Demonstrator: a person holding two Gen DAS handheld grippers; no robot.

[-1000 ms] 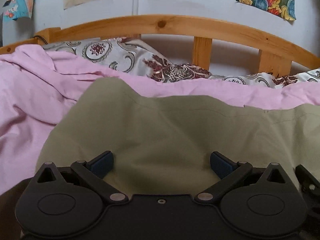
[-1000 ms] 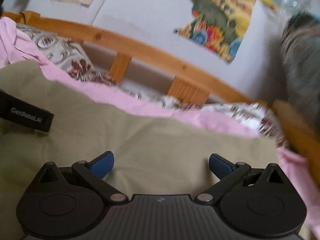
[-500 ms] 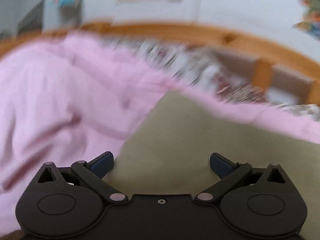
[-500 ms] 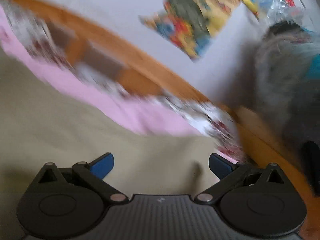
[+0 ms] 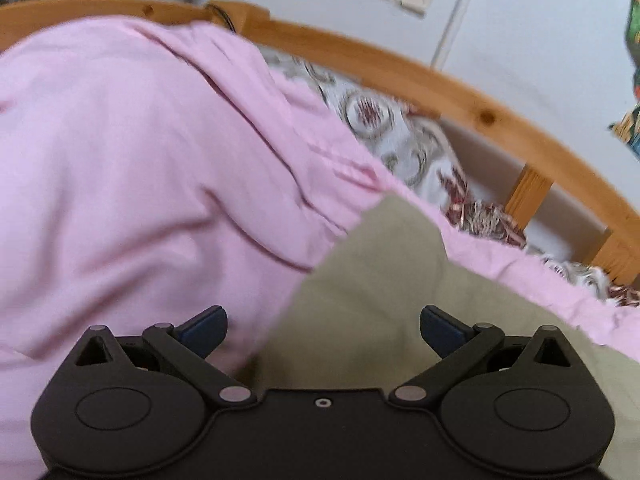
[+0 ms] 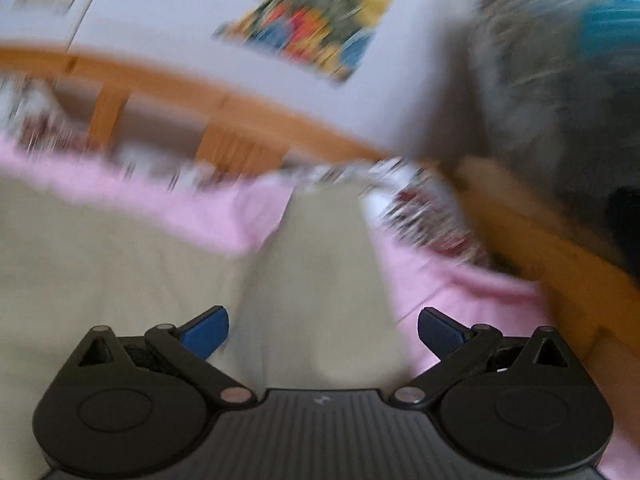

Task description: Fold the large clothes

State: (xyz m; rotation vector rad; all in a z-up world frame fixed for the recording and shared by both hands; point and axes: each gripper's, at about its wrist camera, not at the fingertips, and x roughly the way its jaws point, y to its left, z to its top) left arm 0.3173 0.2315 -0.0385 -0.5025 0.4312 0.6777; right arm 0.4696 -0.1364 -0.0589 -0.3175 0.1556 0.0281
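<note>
An olive-green garment (image 5: 384,280) lies spread on a pink sheet (image 5: 140,168) on the bed. My left gripper (image 5: 323,330) is open and empty, over the garment's left edge where it meets the pink sheet. In the blurred right wrist view, a narrow strip of the same garment (image 6: 320,264) runs forward, likely a sleeve or leg. My right gripper (image 6: 323,330) is open and empty, with that strip lying between its fingers.
A wooden bed rail (image 5: 460,100) curves along the far side, with a patterned pillow (image 5: 400,144) below it. The rail (image 6: 540,248) also runs down the right in the right wrist view. A grey furry mass (image 6: 540,60) is at the upper right.
Both grippers swung outward: the left toward the garment's left edge and pink sheet, the right toward the garment's right end with its narrow strip. Both stayed open.
</note>
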